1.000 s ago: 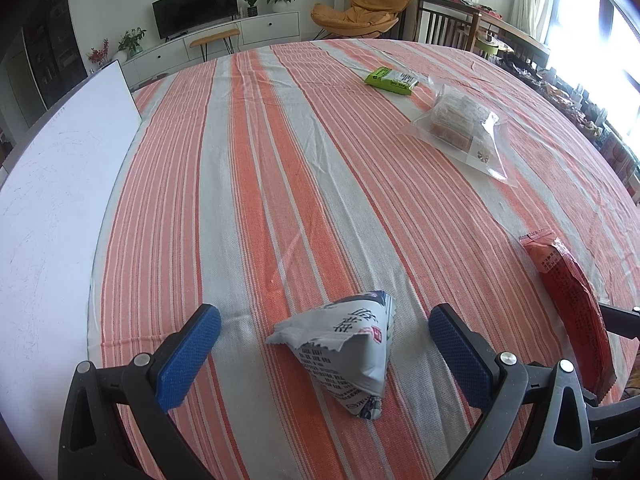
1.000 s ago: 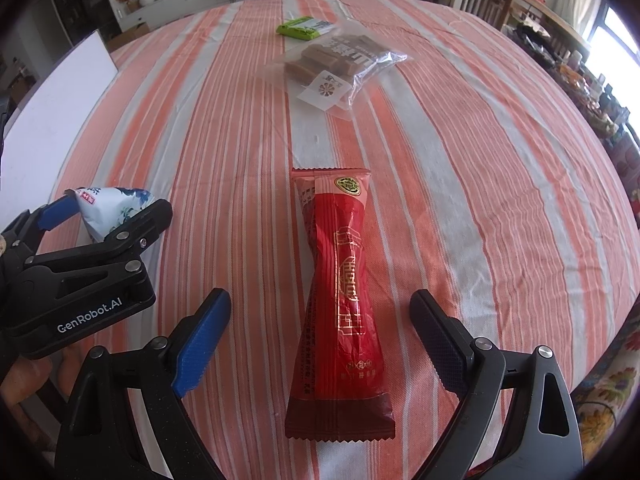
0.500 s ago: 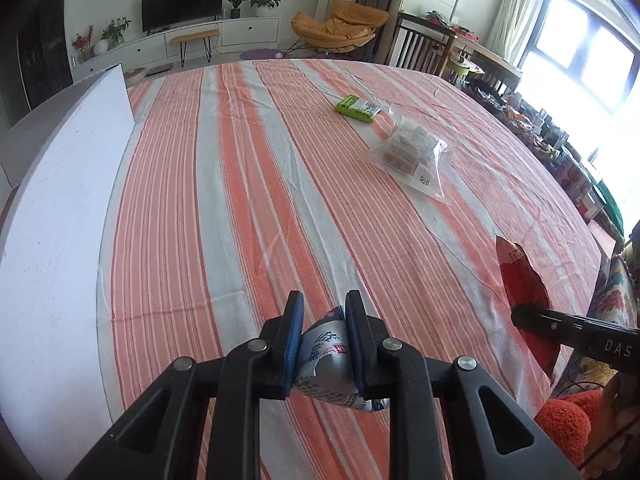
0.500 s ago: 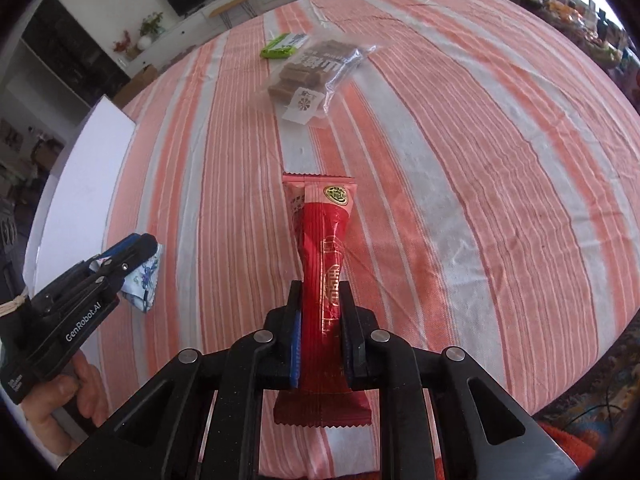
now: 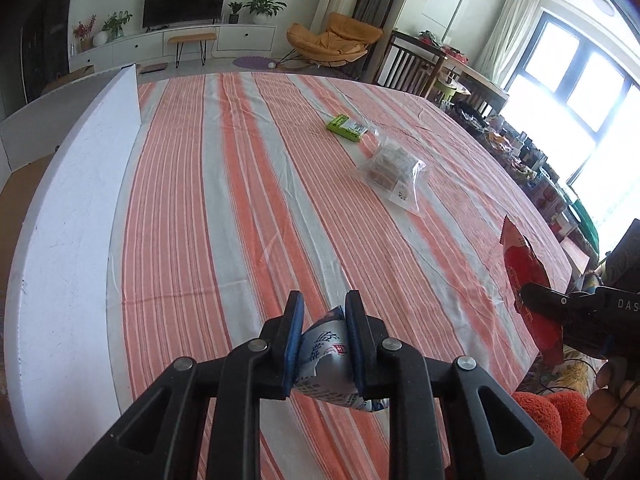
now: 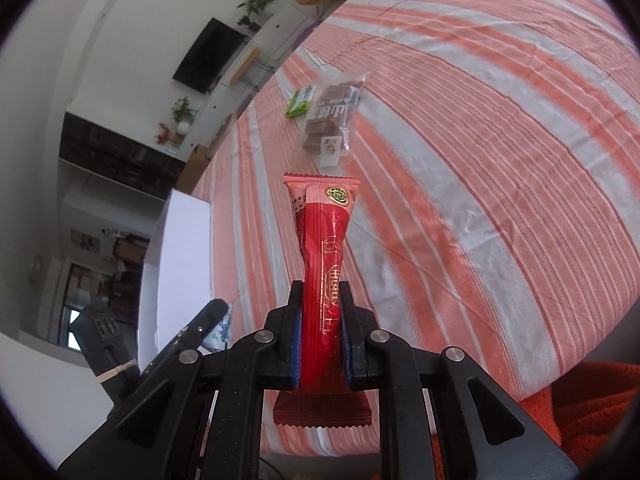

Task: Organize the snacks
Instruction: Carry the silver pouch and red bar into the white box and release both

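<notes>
Both grippers are loaded. Low in the left wrist view, the left gripper has its blue pads squeezed in on a white-and-blue snack pouch, which bulges out beneath the fingers. The pinch sits across the pouch's puffy middle, probably because that is where soft packaging gives enough to be held.

At the bottom centre of the right wrist view, the right gripper is clamped on a long red snack packet partway up its length. The packet's crimped lower end hangs below the fingers and its top points toward the middle of the frame. Holding it near the waist looks like a way to keep a long, floppy wrapper from swinging. At the right edge of the left view the same red packet and the other tool appear, apparently lifted off the cloth.

Two snacks lie unclaimed in the upper right part of the left view: a clear bag of brown pieces and, just beyond it, a small green packet. My guess is they are next.

All this happens over an orange-and-white striped tablecloth, lightly creased. A white board runs along the left side of the frame. Behind, near the top, are a dark television on a low white cabinet, potted plants, an orange lounge chair and bright windows at the far right.
</notes>
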A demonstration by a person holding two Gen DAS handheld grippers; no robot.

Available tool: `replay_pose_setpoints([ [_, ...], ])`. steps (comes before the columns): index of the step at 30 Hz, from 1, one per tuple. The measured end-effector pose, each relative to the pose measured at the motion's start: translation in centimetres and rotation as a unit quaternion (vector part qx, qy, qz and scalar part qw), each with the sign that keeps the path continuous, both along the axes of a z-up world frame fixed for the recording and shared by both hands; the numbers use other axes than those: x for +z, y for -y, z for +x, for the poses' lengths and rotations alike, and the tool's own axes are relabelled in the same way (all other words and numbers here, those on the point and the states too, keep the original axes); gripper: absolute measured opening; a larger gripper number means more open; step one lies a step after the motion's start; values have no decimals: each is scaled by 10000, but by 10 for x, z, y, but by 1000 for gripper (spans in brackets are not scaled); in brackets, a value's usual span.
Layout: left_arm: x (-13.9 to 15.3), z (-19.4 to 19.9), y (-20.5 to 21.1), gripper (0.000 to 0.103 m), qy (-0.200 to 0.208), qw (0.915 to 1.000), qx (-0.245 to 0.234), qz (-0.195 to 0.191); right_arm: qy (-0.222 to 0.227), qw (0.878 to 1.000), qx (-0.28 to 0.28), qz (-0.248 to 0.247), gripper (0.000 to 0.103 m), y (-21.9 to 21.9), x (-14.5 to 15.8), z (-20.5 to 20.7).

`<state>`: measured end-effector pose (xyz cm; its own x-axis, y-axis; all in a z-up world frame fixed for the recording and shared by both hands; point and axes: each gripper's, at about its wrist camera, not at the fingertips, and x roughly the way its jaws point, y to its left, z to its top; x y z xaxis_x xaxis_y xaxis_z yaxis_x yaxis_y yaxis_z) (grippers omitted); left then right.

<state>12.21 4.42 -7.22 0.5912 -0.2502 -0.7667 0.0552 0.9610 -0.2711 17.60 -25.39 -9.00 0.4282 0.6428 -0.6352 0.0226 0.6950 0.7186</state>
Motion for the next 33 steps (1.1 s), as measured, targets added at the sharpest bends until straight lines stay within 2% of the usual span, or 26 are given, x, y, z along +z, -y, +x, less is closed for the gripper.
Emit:
replay_pose_setpoints([
  [9,21,-8,-17,21,83,9989,45,-454,3,9987,-123,489,16,18,4,-3],
  [14,33,-21,-24,21,109,9960,7,-888,-11,9984,-109,560,16,20,9,-4],
  [18,58,-39,-39,21,259,9914,-9,-1285,-1,9988,82,476,16,2,15,-5],
  [22,101,-59,-77,21,658,9871,173,-1446,132,9974,637,296,16,-46,38,-8],
  [26,136,-83,-143,21,1045,9839,726,-1252,473,9873,1469,386,16,-124,80,-12],
  [30,143,-104,-213,21,1111,9799,1506,-689,796,9680,2333,472,16,-212,118,-24],
  [33,127,-112,-258,21,914,9741,2026,-411,978,9532,2843,320,16,-272,133,-33],
])
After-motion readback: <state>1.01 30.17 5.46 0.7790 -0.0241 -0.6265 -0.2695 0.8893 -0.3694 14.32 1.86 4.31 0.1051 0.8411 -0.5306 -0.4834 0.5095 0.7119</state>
